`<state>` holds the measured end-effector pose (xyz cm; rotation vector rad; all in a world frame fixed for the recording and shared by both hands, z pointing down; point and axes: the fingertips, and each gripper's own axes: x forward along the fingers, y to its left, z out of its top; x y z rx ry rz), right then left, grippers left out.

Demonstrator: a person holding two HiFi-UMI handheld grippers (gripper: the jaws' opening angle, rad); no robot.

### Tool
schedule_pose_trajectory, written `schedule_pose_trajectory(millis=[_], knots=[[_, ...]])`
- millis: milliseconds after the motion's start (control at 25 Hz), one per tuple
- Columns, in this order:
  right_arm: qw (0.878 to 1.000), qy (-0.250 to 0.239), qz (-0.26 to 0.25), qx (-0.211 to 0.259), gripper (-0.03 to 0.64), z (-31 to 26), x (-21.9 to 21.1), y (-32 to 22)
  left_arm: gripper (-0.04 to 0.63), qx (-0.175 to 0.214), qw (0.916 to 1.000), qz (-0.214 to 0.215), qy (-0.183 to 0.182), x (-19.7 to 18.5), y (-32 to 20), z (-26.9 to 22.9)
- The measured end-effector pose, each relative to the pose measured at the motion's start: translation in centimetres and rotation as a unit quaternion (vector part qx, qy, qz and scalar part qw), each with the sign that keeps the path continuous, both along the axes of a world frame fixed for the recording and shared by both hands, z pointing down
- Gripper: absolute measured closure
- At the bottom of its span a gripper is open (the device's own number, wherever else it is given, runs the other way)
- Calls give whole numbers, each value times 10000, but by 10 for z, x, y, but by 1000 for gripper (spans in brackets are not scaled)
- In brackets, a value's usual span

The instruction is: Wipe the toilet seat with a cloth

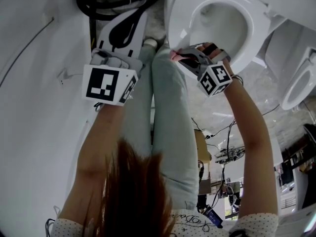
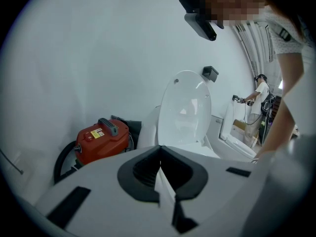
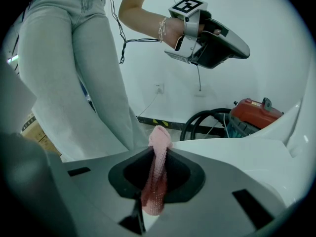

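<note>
We hold the right gripper point(image 1: 181, 57) near the toilet seat point(image 1: 254, 31), arm outstretched, fingers pinching the pink cloth point(image 3: 157, 181) | left gripper point(image 1: 129, 23) alongside, fingers pressed together

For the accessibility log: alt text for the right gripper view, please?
The right tongs are shut on a pink cloth, close to the white toilet. Behind stand the person's legs in light jeans, the left tongs held high, and a red canister vacuum with a black hose.
</note>
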<state>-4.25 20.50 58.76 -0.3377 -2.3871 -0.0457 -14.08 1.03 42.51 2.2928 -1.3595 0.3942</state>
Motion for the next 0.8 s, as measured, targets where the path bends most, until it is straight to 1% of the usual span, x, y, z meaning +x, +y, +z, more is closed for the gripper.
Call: schedule_pose_trajectory(millis=[160,400,800], knots=[[10000,-17,-44,38,561,0,-3,-7,591,5,10000,3,-16,2,-4,-1],[10000,-32,61,13,561,-1,-9,-20,591,-28,10000,-14,-20,4,-11,-2],[9999,-133,77,38,560,-1,-18,-42,591,-43,10000,-38,-31,5,-23,-1]])
